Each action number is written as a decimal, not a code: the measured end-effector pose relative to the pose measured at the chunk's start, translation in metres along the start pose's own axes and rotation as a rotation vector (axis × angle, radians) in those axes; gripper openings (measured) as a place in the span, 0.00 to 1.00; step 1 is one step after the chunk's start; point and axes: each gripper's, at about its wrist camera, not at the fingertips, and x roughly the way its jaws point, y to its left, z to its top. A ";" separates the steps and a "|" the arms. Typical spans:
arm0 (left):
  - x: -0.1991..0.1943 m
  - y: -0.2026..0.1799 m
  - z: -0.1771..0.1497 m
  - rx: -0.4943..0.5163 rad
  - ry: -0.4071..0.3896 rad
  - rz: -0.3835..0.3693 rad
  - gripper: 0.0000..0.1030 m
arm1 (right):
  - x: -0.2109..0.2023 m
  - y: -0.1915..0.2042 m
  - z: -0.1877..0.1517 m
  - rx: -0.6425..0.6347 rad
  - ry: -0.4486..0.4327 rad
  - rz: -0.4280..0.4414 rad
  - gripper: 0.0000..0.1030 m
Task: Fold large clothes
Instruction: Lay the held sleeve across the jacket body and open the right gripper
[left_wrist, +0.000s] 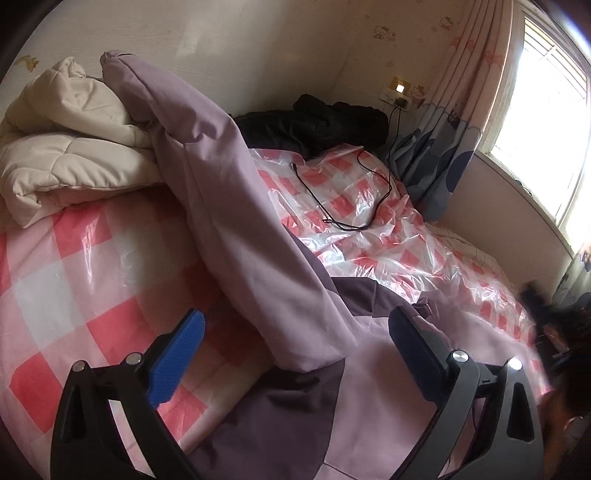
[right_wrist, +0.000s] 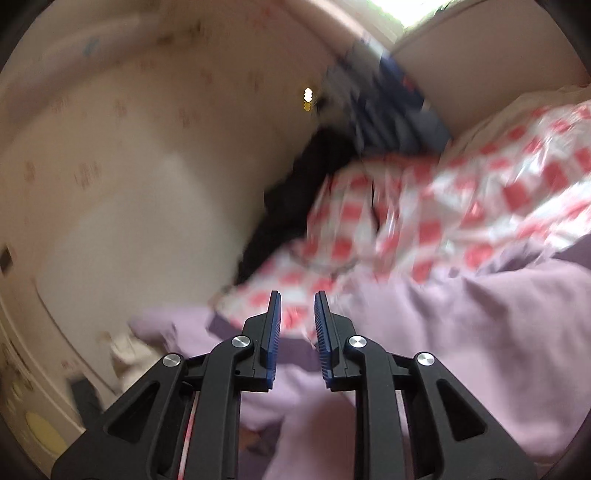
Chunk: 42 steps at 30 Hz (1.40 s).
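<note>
Jacket (left_wrist: 236, 206): lilac with darker purple panels, lying on the bed (left_wrist: 74, 266) over a pink-and-white checked plastic cover. Body of the garment spreads across the near part of the bed, under and in front of both grippers. One sleeve (left_wrist: 207, 158) runs as a long band from near centre up to far left, its end resting against the cream quilt (left_wrist: 70, 147). Long axis of the sleeve: near-right to far-left.

Left gripper (left_wrist: 295, 354): jaws spread wide, holding nothing. The base of the sleeve lies between and just ahead of its fingers, so this hand seems the nearer one to the sleeve.

Right gripper (right_wrist: 297, 314): jaws nearly together, a narrow gap showing, nothing visibly pinched. It hovers above the lilac cloth, pointing toward the far wall. View is motion-blurred; contact with cloth cannot be told.

Judgement: the next move depends on bringing the sleeve back across the body, from far left toward near right.

Room: open checked cover to the right of the sleeve, with a black cable (left_wrist: 343, 199) lying on it. Black clothing (left_wrist: 314, 125) is piled at the far wall. Quilt blocks far left. Curtain (left_wrist: 443, 147) and window on the right.
</note>
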 end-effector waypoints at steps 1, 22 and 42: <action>0.001 -0.001 0.001 -0.001 -0.001 -0.001 0.93 | 0.016 0.000 -0.011 -0.010 0.036 -0.010 0.17; 0.015 0.009 0.002 -0.067 0.078 -0.025 0.93 | 0.129 -0.034 -0.064 -0.194 0.408 -0.503 0.28; 0.017 0.009 0.000 -0.077 0.100 -0.038 0.93 | 0.112 0.019 -0.071 -0.220 0.513 -0.201 0.61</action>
